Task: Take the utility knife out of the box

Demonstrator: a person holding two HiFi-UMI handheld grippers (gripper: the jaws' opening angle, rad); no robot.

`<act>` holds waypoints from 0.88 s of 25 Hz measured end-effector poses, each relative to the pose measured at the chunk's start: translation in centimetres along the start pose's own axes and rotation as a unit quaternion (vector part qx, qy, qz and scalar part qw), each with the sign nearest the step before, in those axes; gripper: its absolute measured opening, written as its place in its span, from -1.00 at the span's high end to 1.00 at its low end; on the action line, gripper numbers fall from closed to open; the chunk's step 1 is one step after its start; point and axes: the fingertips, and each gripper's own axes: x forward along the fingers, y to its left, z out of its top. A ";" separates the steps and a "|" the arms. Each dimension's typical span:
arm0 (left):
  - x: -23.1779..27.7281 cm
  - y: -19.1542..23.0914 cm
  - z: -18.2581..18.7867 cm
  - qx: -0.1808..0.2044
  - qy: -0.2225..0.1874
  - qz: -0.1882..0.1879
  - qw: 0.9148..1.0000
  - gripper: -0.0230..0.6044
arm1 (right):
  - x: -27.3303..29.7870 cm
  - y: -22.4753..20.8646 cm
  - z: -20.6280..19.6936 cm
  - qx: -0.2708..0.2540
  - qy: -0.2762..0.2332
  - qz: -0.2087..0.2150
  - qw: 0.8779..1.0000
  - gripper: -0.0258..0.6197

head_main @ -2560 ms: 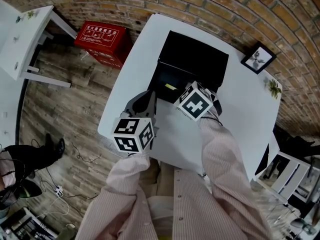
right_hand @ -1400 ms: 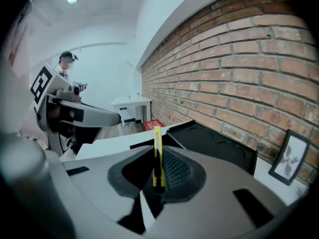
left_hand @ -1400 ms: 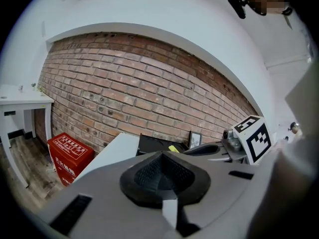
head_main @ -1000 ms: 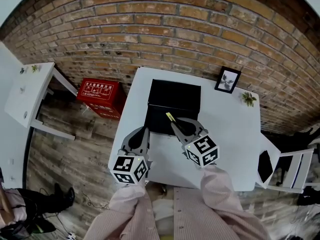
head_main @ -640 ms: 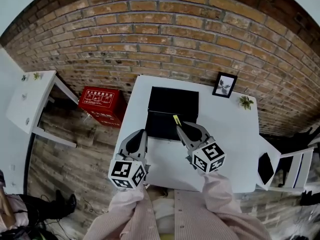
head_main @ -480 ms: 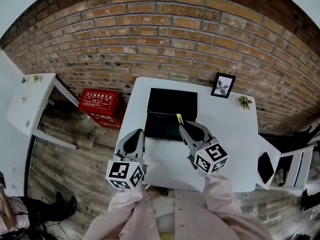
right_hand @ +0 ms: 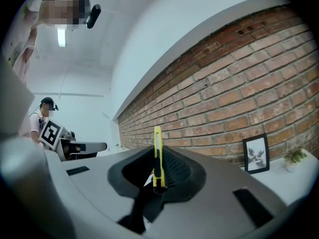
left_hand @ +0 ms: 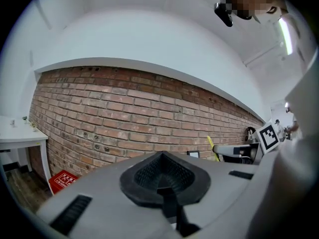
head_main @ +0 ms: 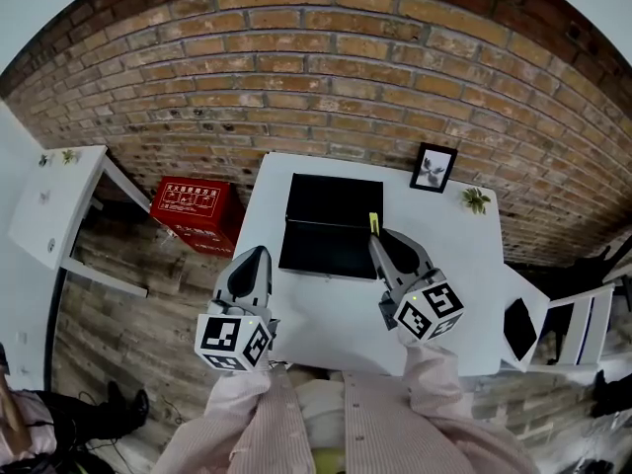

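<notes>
The black box (head_main: 331,225) lies open on the white table (head_main: 464,294), its lid folded back toward the brick wall. My right gripper (head_main: 379,238) hangs in the air by the box's right edge, shut on the yellow utility knife (head_main: 373,223). In the right gripper view the knife (right_hand: 157,158) stands upright between the black pads (right_hand: 174,171). My left gripper (head_main: 253,257) hovers left of the box near the table's left edge, shut with nothing in it. The left gripper view shows its pads (left_hand: 162,176) closed together and the right gripper with the knife (left_hand: 211,147) off to the right.
A framed picture (head_main: 433,169) and a small plant (head_main: 475,200) stand at the table's back right. A red box (head_main: 193,205) sits on the wooden floor to the left, beside a white side table (head_main: 54,210). A white chair (head_main: 568,324) stands to the right.
Both grippers have risen from the table. The right one carried the knife up and to the right, off the box's interior to its right edge. The left drifted left.
</notes>
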 end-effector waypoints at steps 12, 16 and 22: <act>-0.4 1.8 1.0 0.014 -0.009 0.017 1.000 0.95 | -1.6 -2.1 1.0 0.008 -0.020 -0.033 0.999 0.76; -0.3 1.9 0.7 0.015 -0.006 0.020 1.000 0.95 | -1.9 -2.6 0.8 0.008 -0.018 -0.040 0.999 0.76; -0.2 2.1 0.2 0.016 0.001 0.021 1.000 0.95 | -1.9 -2.9 0.6 0.011 -0.020 -0.044 0.999 0.76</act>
